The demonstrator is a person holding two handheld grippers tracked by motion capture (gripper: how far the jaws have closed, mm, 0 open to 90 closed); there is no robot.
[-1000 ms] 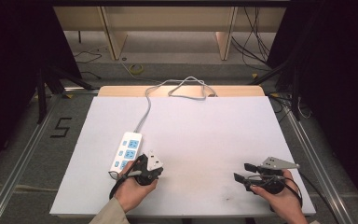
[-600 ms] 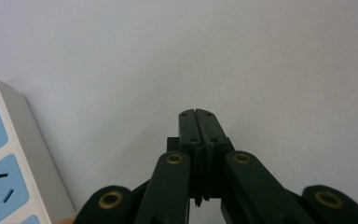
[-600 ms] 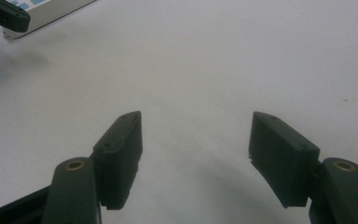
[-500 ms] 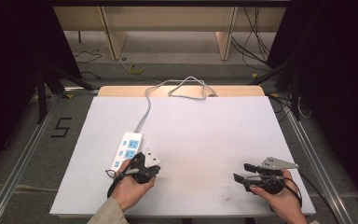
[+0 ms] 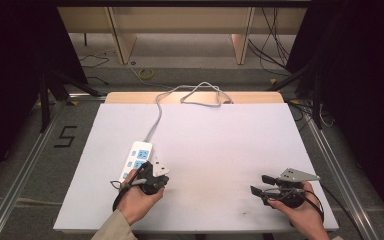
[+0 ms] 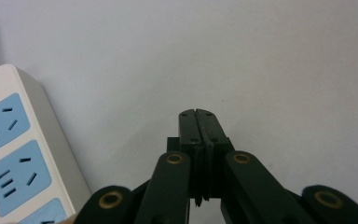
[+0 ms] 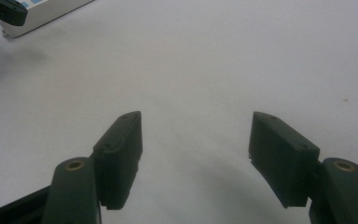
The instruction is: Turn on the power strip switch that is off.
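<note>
A white surface (image 5: 215, 150) carries a white power strip (image 5: 136, 159) toward 8 o'clock from its middle, lying lengthwise and slightly tilted, with blue socket faces; no brand or lettering can be read on it. Its grey cable (image 5: 156, 119) runs toward 12 o'clock and loops at the far edge on a bare wooden strip (image 5: 250, 97). On the floor at 9 o'clock of the surface a dark mark reads "5" (image 5: 66, 136). The left tool (image 5: 152, 176) sits at the strip's near end, at about 7 o'clock on the surface, held in the left hand (image 5: 137, 197) with a beige sleeve (image 5: 111, 231) behind it; a small white piece (image 5: 161, 167) shows just beside it, touching or not I cannot tell. In the left gripper view the left tool (image 6: 198, 115) is clenched, its jaws pressed flat together with nothing between them, hovering over bare white, and the strip (image 6: 16, 149) lies at 9 o'clock with three blue sockets partly seen. The right tool (image 5: 260, 185) rests at 4 o'clock on the surface in the right hand (image 5: 300, 210), a grey three-cornered plate on top, well apart from the strip. In the right gripper view the right tool (image 7: 196, 140) is released, its jaws spread wide over bare white, and the strip's end (image 7: 42, 16) shows far off at 11 o'clock
</note>
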